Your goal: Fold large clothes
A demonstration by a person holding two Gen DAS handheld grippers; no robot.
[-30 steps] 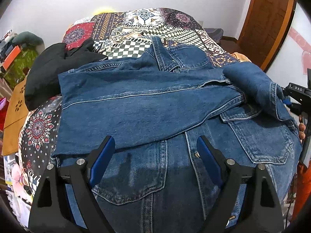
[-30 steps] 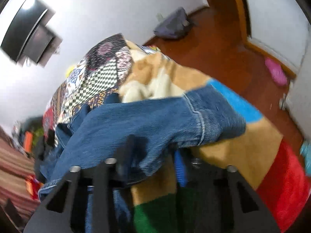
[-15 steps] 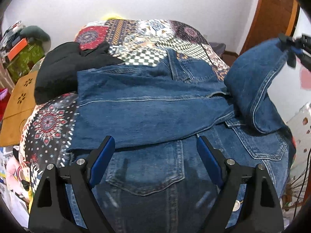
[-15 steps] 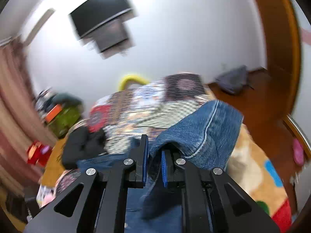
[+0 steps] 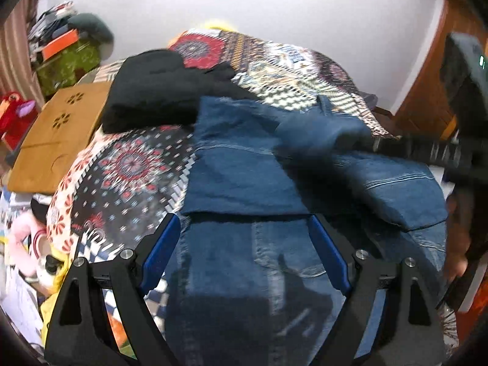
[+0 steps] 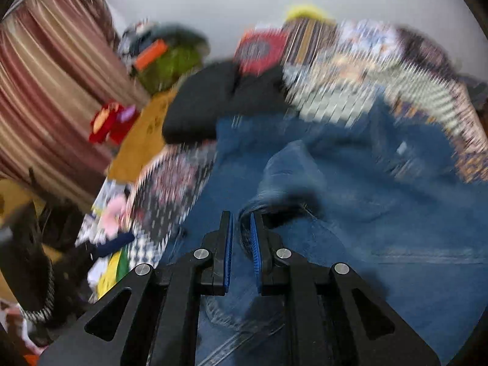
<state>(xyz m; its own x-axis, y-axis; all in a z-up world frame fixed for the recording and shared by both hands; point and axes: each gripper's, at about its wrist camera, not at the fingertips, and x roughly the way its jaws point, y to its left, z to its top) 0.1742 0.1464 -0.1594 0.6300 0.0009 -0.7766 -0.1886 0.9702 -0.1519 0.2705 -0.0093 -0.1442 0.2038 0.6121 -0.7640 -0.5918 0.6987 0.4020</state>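
Across the patterned bedspread [image 5: 128, 164] lies the denim jacket [image 5: 244, 180], spread over the near half of the bed and already partly folded, one panel laid flat across its front. Left gripper [image 5: 245, 253] hovers over the jacket's lower front with its blue-padded jaws standing wide apart, nothing between them but a view of denim seams and a chest pocket below. Right gripper [image 6: 242, 244] comes in from the right side with its jaws drawn nearly together on a bunched fold of the sleeve [image 6: 289, 180]; the cloth rises from between the pads and humps up just beyond them, though the picture is smeared and I can only say it looks pinched there. In the left wrist view that sleeve [image 5: 323, 134] crosses over the jacket's chest, with the right gripper's dark body at the right edge. A black garment [image 5: 155, 91] sits just beyond the jacket's far left corner, touching it. Left of the jacket the bedspread is bare down to the bed's edge, where a tan board with flower cut-outs [image 5: 58, 131] lies; beyond the jacket the quilt runs clear to the white wall [image 5: 305, 15]. A striped curtain [image 6: 52, 91] hangs at the far left. No writing can be read anywhere.
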